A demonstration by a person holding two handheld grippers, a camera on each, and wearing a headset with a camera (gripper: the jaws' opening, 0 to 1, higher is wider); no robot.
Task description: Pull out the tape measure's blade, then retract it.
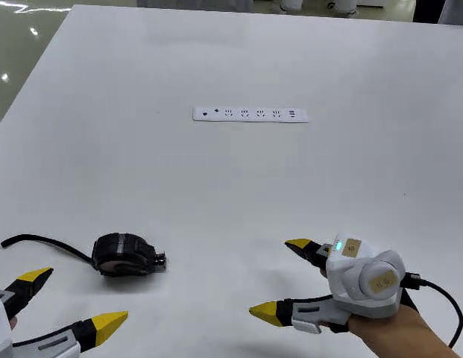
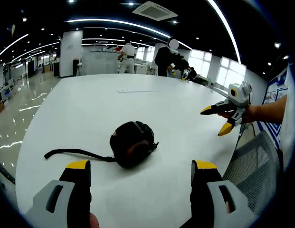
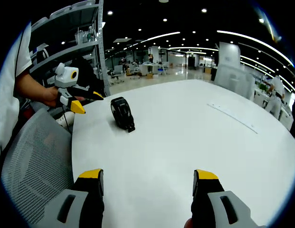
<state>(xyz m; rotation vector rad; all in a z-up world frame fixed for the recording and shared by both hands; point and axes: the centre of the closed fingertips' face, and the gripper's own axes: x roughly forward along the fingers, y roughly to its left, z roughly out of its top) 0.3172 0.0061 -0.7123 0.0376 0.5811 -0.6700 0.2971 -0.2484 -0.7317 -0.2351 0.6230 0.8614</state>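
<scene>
White tabletop holds the tape measure just ahead of my left gripper; right gripper sits well aside; both sets of jaws gape.

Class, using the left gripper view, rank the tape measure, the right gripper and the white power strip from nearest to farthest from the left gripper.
1. Tape measure: just ahead of the jaws, near the centre.
2. Right gripper: farther off, on the right side.
3. Power strip: far across the table, beyond the tape measure.
</scene>
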